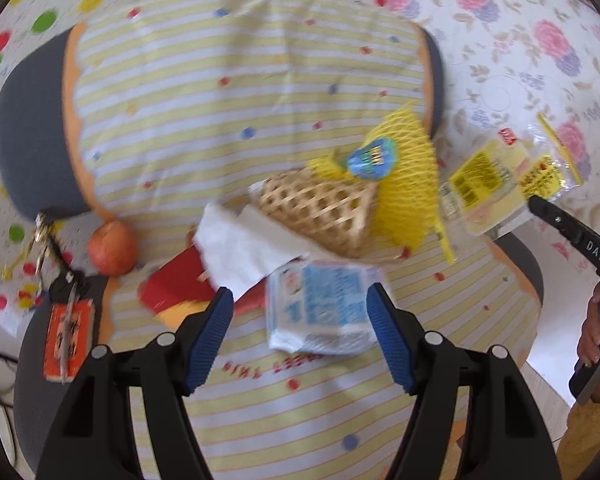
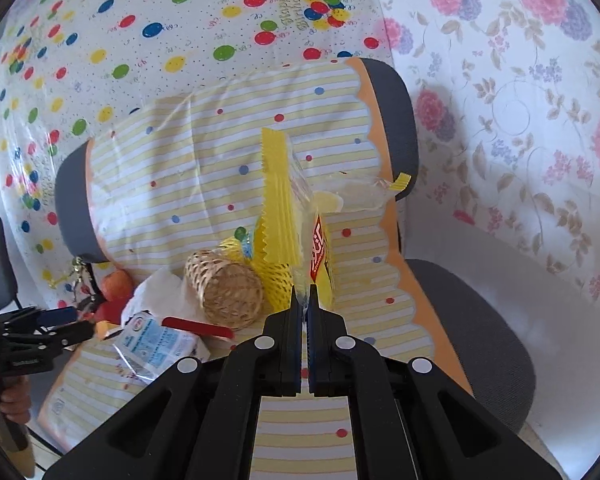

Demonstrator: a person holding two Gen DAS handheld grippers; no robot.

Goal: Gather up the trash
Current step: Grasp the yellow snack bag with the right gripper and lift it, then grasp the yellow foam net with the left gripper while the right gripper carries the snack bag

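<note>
My left gripper [image 1: 300,332] is open, its blue pads on either side of a blue-and-white tissue pack [image 1: 322,308] on the striped chair seat. My right gripper [image 2: 305,300] is shut on a clear and yellow plastic wrapper [image 2: 284,200] and holds it up above the seat; that wrapper also shows at the right of the left wrist view [image 1: 496,184]. A wicker basket [image 1: 320,212] lies on its side by yellow foam netting [image 1: 408,184] and crumpled white tissue [image 1: 244,248]. The basket [image 2: 226,288] and the tissue pack [image 2: 160,344] also show in the right wrist view.
A red apple [image 1: 114,248], a red box [image 1: 180,288] and keys with an orange tag [image 1: 66,340] lie at the seat's left. The grey chair back [image 1: 32,136] stands behind. Patterned sheets hang around the chair.
</note>
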